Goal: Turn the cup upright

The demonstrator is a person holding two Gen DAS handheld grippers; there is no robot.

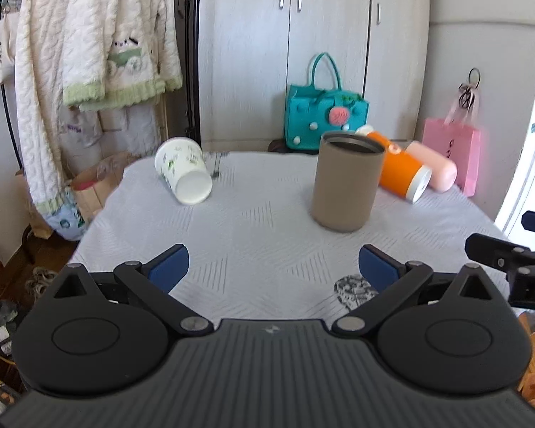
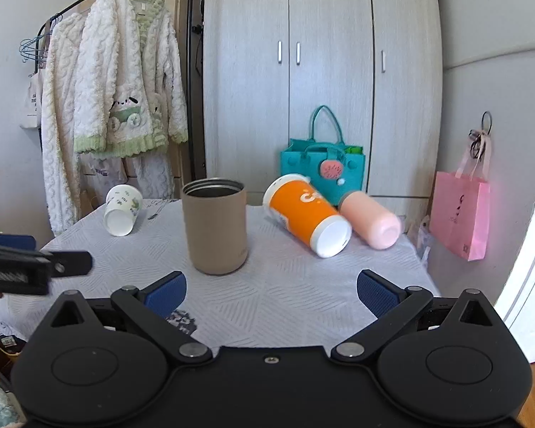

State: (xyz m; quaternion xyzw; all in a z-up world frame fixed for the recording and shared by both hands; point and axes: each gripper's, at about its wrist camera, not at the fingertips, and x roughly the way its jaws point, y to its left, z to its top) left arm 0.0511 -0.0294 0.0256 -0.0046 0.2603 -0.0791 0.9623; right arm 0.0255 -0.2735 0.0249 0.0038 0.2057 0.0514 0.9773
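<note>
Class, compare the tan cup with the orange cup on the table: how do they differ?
The tan cup stands upright, mouth up; the orange cup lies on its side, white base toward the camera. The tan cup is plain; the orange cup has white ends and lettering. Both rest on the table.

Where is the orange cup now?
In both views the orange cup lies on its side at the table's far right, between the upright brown cup and the pink cup.

The left gripper (image 1: 273,267) hovered with jaws spread wide; the right gripper (image 2: 271,290) did likewise, both empty.
</note>
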